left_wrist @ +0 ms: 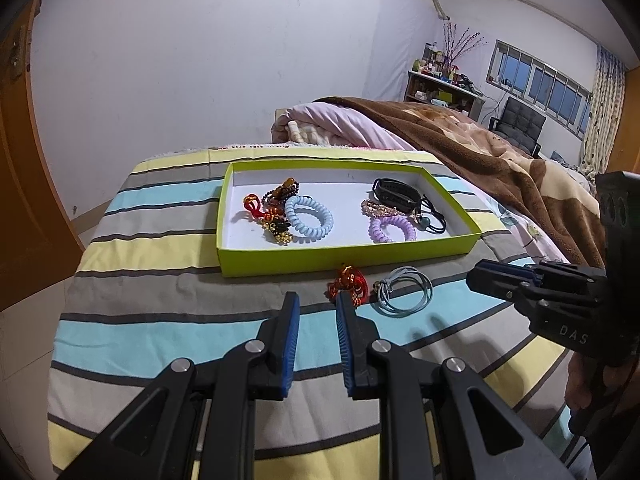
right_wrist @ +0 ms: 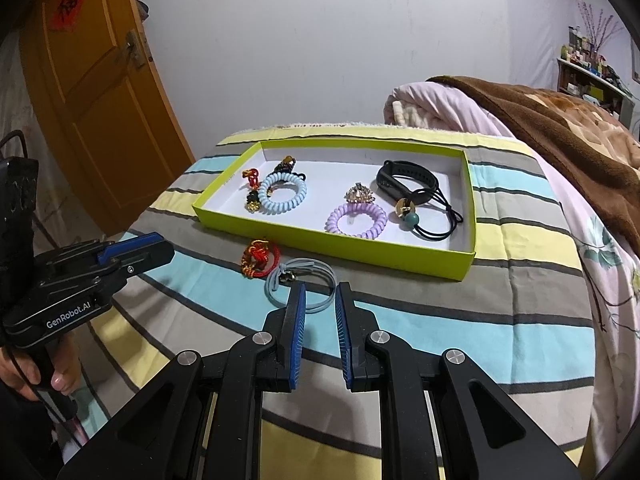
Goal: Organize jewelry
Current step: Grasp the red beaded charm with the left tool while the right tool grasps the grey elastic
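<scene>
A lime-green tray (left_wrist: pixel 348 255) (right_wrist: pixel 320 245) lies on the striped bedspread. In it lie a light blue spiral tie (left_wrist: pixel 328 220) (right_wrist: pixel 300 192), a purple spiral tie (left_wrist: pixel 380 233) (right_wrist: pixel 376 220), a black band (left_wrist: pixel 396 194) (right_wrist: pixel 390 182), a gold clip (right_wrist: pixel 360 194), a black tie with a teal bead (right_wrist: pixel 412 220) and red and gold charms (left_wrist: pixel 276 200). In front of the tray lie a red knotted charm (left_wrist: pixel 350 282) (right_wrist: pixel 258 258) and a grey-blue hair tie (left_wrist: pixel 406 290) (right_wrist: pixel 285 274). My left gripper (left_wrist: pixel 318 300) hovers just left of the red charm, narrowly open and empty. My right gripper (right_wrist: pixel 321 292) hovers over the grey-blue tie, narrowly open and empty.
A rolled pink quilt (left_wrist: pixel 320 120) and a brown blanket (left_wrist: pixel 480 140) lie behind and right of the tray. An orange door (right_wrist: pixel 100 100) stands to the left beyond the bed's edge. A hand (right_wrist: pixel 24 376) holds the left gripper's handle.
</scene>
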Tool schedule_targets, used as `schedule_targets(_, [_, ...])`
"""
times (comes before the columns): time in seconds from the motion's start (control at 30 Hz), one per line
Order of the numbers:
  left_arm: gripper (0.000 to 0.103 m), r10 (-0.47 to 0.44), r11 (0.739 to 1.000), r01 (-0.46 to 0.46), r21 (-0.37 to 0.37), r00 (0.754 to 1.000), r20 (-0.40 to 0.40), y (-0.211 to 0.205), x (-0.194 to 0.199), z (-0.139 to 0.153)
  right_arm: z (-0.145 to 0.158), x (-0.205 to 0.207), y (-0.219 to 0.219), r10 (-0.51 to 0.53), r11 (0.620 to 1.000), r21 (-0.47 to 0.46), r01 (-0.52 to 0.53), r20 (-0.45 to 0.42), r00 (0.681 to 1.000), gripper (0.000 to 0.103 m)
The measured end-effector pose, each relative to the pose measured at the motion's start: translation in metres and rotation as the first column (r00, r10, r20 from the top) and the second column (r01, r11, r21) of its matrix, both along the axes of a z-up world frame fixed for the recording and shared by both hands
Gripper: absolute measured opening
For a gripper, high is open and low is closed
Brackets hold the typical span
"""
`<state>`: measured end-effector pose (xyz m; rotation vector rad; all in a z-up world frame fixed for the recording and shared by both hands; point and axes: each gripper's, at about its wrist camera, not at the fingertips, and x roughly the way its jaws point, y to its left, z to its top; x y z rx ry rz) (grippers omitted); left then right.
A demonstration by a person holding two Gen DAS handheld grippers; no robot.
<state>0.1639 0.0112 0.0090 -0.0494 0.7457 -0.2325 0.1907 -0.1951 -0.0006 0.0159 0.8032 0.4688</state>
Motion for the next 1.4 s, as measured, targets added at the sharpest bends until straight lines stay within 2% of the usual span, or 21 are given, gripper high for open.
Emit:
schedule_targets(0.13, [0.028,-0.014,1.000,0.014,-0.002,1.000,-0.004,-0.003,0.008,-0.006,-0.007,0.008,0.002,0.003,1.000,-0.011,-0.003,-0.015,1.000,0.016])
schedule_targets(0.6, [0.028,-0.047,0.999,0.046,-0.024,0.998,-0.031,-0.009,0.033,-0.021,-0.027,0.033,0.012,0.035,0.998,-0.051,-0.038,-0.055,0.998,0.016])
schedule_targets(0.93, [0.028,-0.067,0.997,0.066,-0.035,0.997,-0.035,-0.010,0.040,-0.024,-0.038,0.044,0.024,0.043,0.992,-0.114,-0.050,-0.068,0.997,0.016])
schedule_targets(1.07, [0.028,-0.079,0.996,0.078,-0.042,0.996,-0.036,-0.012,0.042,-0.025,-0.038,0.042,0.025,0.031,0.987,-0.155,-0.039,-0.052,0.998,0.003])
schedule_targets(1.4, [0.029,-0.096,0.994,0.093,-0.048,0.994,-0.058,-0.020,0.048,-0.031,-0.036,0.040,0.017,0.007,0.986,-0.165,-0.014,-0.041,0.999,0.001])
